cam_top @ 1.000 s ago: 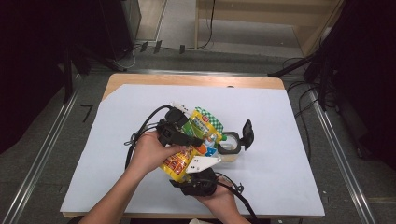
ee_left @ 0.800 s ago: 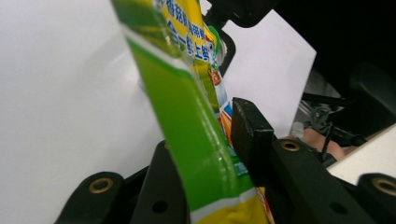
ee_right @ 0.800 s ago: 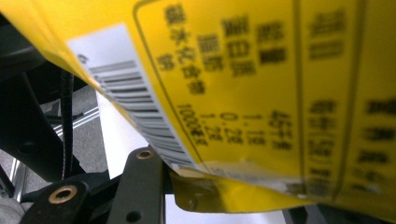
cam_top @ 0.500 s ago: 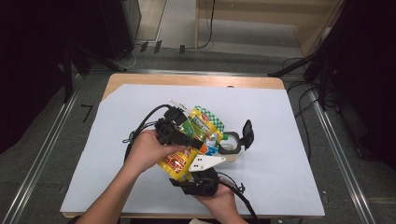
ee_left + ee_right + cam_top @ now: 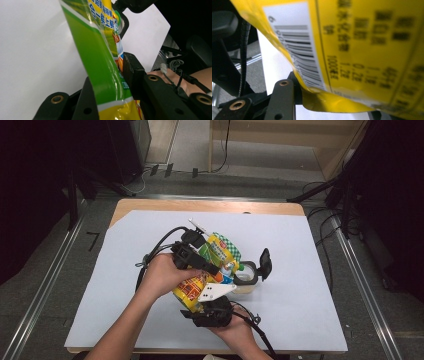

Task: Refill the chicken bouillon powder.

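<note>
A yellow and green snack bag (image 5: 216, 256) is held up over the white sheet between both grippers. My left gripper (image 5: 212, 269) comes in from the left and its jaws have just been closing. In the left gripper view the bag (image 5: 105, 67) is pinched between them (image 5: 108, 70). My right gripper (image 5: 200, 296) grips the bag's yellow lower end from below, and its jaws have just been opening a little. In the right gripper view the bag's barcoded side (image 5: 362, 50) lies across the jaws (image 5: 332, 100). Its folded edge presses on the left one, and the other jaw is mostly hidden.
A round cup (image 5: 246, 276) with an open black flip lid (image 5: 265, 262) stands just right of the bag. A thin white stick (image 5: 197, 225) lies behind the left hand. The white sheet (image 5: 300, 310) covers the wooden table (image 5: 200, 206), with metal rails on both sides.
</note>
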A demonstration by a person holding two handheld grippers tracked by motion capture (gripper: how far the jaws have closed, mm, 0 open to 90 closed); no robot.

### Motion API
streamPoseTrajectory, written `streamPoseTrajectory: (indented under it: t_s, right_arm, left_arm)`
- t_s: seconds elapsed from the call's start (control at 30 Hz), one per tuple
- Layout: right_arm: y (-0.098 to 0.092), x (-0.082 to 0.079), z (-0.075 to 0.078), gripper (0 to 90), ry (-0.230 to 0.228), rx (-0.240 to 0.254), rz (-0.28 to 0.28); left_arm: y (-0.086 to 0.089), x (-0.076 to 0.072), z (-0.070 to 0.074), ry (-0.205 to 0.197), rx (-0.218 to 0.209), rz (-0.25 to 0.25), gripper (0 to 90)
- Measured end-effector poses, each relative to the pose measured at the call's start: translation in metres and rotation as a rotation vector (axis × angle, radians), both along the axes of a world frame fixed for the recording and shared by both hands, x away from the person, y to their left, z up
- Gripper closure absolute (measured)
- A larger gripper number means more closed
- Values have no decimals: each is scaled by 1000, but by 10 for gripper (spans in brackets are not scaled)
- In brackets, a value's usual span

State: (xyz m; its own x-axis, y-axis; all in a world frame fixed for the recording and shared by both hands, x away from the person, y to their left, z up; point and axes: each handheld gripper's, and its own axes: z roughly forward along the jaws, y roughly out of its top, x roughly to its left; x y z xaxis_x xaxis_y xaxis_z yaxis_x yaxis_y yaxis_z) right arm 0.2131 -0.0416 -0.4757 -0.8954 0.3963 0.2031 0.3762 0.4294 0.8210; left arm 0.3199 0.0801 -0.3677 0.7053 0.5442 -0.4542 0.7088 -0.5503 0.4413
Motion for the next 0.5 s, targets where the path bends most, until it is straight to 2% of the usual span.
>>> streamPoseTrajectory:
  t_s: [0.13, 0.3, 0.5]
  right_arm:
    - [-1, 0, -2, 603, -4, 6, -25]
    - [-4, 0, -5, 659, 20, 44, -21]
    - [-10, -1, -6, 680, 45, 96, -35]
  left_arm:
    - [-1, 1, -2, 10, -12, -8, 789]
    - [3, 1, -5, 42, -81, -2, 751]
    - [5, -2, -3, 22, -79, -22, 728]
